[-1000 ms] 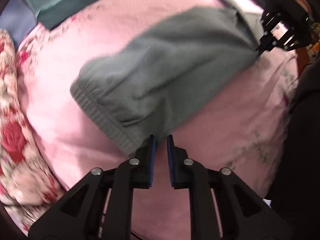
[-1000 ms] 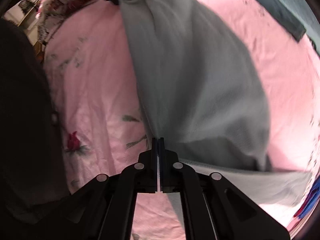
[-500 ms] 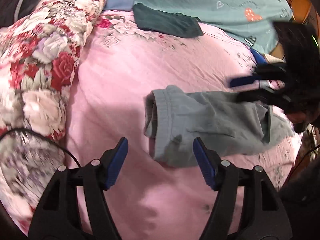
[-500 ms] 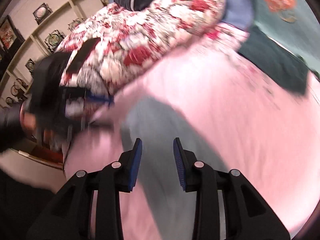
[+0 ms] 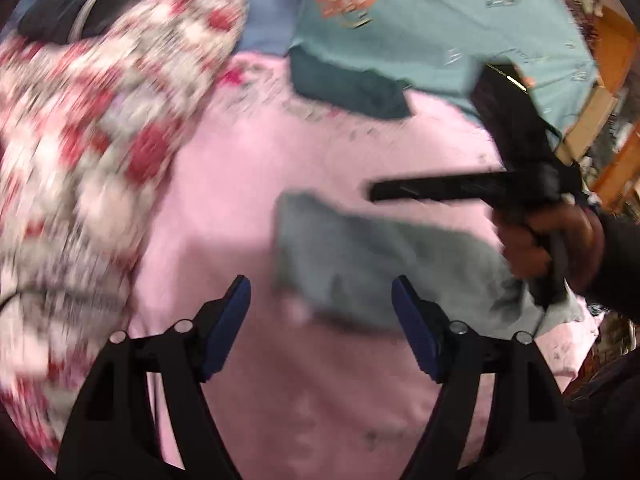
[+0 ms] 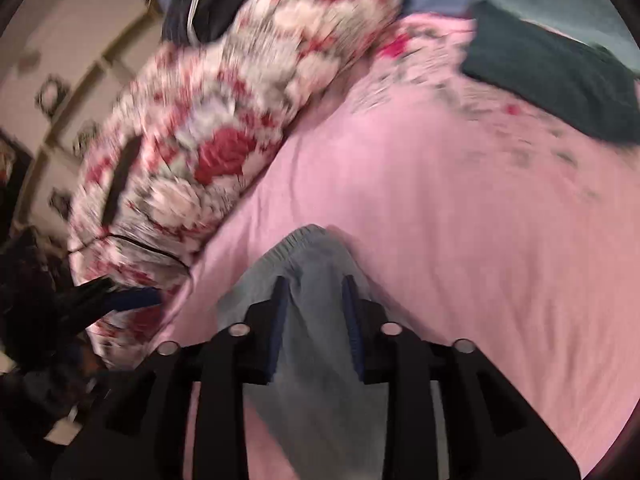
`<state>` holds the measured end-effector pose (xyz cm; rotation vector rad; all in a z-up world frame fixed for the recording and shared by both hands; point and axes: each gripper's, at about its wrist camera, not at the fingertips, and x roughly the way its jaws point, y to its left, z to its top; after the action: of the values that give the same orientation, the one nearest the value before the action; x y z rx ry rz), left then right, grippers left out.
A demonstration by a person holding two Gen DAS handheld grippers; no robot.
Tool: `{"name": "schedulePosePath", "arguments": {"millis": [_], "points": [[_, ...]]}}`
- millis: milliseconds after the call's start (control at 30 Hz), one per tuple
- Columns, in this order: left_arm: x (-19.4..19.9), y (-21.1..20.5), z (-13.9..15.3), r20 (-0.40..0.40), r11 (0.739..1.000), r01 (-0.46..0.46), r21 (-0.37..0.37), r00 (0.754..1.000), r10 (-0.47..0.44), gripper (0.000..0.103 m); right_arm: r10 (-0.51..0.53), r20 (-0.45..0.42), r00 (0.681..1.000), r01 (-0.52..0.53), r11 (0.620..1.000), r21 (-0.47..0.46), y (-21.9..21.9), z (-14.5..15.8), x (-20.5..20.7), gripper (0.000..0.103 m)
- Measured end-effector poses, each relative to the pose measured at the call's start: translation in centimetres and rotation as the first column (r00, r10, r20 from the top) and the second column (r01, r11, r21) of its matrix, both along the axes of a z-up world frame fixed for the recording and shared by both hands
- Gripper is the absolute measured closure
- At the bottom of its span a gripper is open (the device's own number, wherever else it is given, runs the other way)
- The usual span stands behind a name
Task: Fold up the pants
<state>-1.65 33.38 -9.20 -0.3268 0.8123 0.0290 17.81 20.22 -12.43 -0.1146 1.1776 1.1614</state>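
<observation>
Lying folded into a compact bundle on the pink sheet point(image 5: 224, 200), the grey pants point(image 5: 360, 264) are seen from both wrist views, with the ribbed waistband end turned toward the floral quilt point(image 5: 80, 152) that is heaped along one side of the bed. In the left wrist view the left gripper point(image 5: 322, 320) is held above the sheet with its blue pads point(image 5: 226, 328) spread wide and still opening; nothing is caught between them, and the pants are seen beyond and between the tips without being touched. In the same view the right gripper point(image 5: 376, 192) is seen from the side, gripped by a hand point(image 5: 548, 240) in a dark sleeve, its black fingers stretched out over the far edge of the pants. In the right wrist view the right gripper point(image 6: 314, 320) is shown part open, its pads set on either side of a ridge of grey cloth; whether the cloth is pressed cannot be told through the blur, and the pads appear to stand clear of it. A dark green folded garment point(image 6: 560, 76) is laid near the head of the bed, well apart from the pants, beside a teal cover point(image 5: 440, 20) printed with a heart. Much of both views is smeared by motion.
</observation>
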Motion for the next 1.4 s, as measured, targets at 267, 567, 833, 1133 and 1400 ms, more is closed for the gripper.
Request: {"name": "schedulePosePath", "arguments": {"millis": [267, 567, 833, 1133, 1400], "points": [[9.1, -3.0, -9.0, -0.267, 0.974, 0.086, 0.21, 0.963, -0.028, 0.011, -0.531, 0.04, 0.846, 0.531, 0.834, -0.154, -24.5, 1.6, -1.3, 0.061], [7.7, -7.8, -2.8, -0.171, 0.994, -0.025, 0.108, 0.984, 0.044, 0.007, -0.861, 0.154, 0.485, 0.872, 0.463, -0.162, -40.9, 2.0, 5.4, 0.048], [7.0, -19.5, -0.2, -0.147, 0.999, -0.001, 0.037, 0.989, 0.007, 0.007, -0.909, 0.125, 0.398, 0.894, 0.354, -0.274, -42.7, -3.3, 18.3, 0.048], [6.7, -25.6, -0.6, -0.194, 0.992, 0.065, 0.112, 0.98, -0.043, 0.007, -0.806, 0.303, 0.509, 0.844, 0.396, -0.362, -41.2, -4.5, 19.6, 0.101], [10.8, -30.3, -2.2, -0.231, 0.961, 0.26, 0.088, 0.944, -0.235, 0.007, -0.864, 0.137, 0.485, 0.871, 0.492, 0.018, -50.5, 8.2, 8.9, 0.101]]}}
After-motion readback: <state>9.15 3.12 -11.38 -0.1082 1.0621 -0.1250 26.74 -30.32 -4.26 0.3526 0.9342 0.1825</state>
